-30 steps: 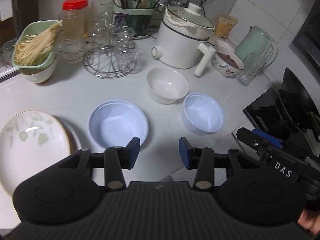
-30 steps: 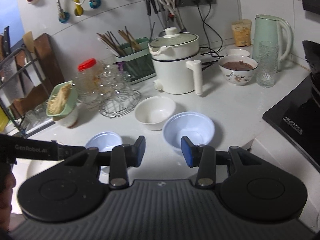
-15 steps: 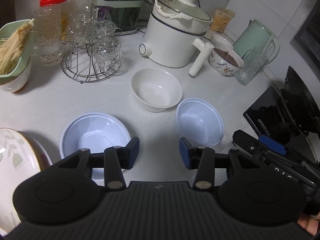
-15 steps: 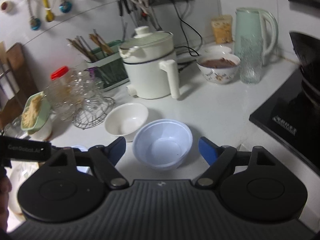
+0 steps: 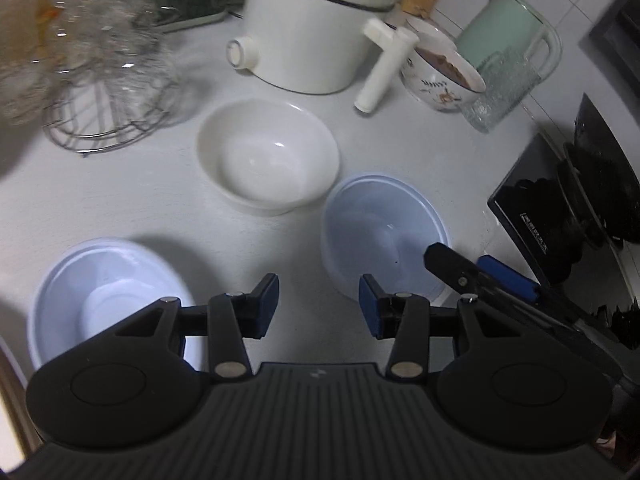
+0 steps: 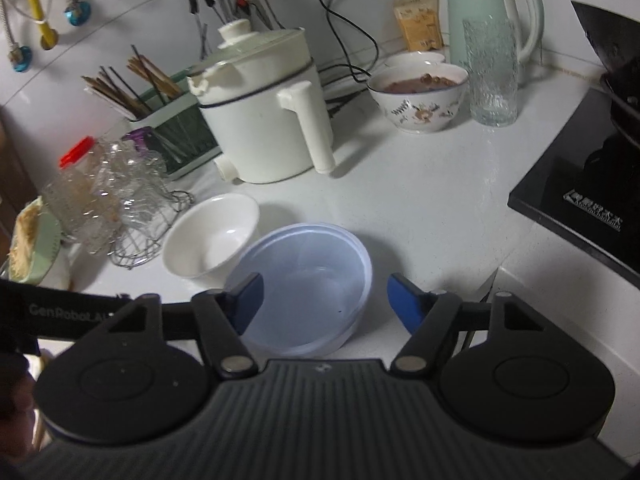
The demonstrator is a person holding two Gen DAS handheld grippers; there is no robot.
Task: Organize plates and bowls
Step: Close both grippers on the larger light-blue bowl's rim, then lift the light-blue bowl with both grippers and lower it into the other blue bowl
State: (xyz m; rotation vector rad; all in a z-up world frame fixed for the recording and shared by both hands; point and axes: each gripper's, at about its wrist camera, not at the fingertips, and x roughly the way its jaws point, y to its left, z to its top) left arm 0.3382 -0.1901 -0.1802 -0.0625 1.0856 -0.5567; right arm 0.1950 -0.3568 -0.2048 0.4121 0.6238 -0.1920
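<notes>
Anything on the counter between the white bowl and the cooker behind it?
Nothing: bare counter separates the white bowl from the white cooker, clearest in the right wrist view.

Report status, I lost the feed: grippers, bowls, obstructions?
Right gripper open, jaws just narrowing, straddling the near blue bowl, no contact. Left gripper open, empty. White bowl close alongside.

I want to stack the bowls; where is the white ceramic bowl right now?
The white ceramic bowl sits mid-counter in the left wrist view, in front of the white electric pot, with the wire glass rack to its left and a pale blue plastic bowl at its lower right.
</notes>
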